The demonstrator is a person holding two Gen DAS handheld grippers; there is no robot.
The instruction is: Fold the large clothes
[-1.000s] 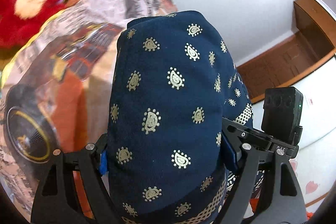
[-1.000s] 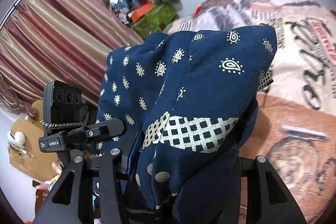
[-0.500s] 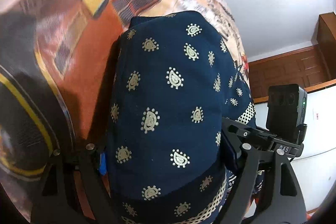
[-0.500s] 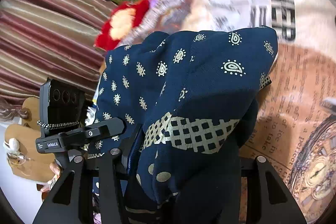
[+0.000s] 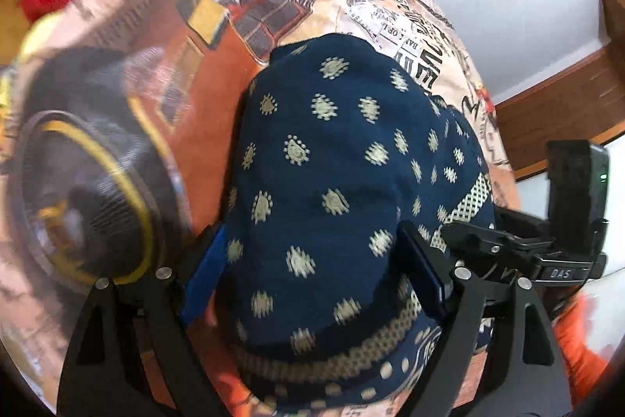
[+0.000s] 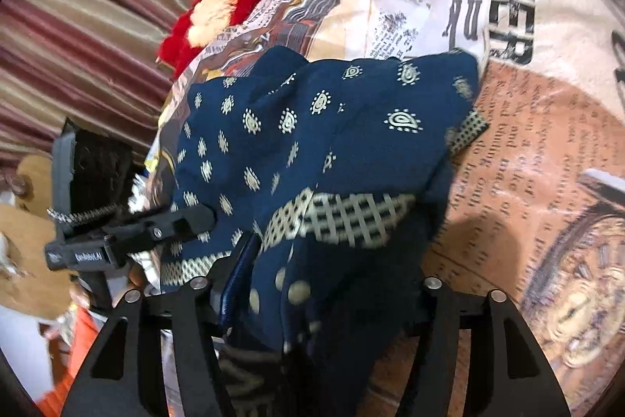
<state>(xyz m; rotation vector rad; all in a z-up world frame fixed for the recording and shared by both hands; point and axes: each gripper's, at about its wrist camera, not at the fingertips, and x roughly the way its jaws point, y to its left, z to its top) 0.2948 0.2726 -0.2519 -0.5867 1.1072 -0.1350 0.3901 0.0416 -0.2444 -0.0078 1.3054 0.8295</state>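
Left tool [image 5: 312, 280]: both black fingers rise from the bottom edge of the left wrist view, angled steeply downward, jaws set wide with navy printed cloth bunched between the blue pads [image 5: 203, 272]; whether the pads press on it cannot be told. Right tool [image 6: 324, 303]: fingers enter from the lower edge of the right wrist view, likewise pitched down; its jaws have just been opening, with cloth lying loosely between them. Each tool appears at the side of the other's view.
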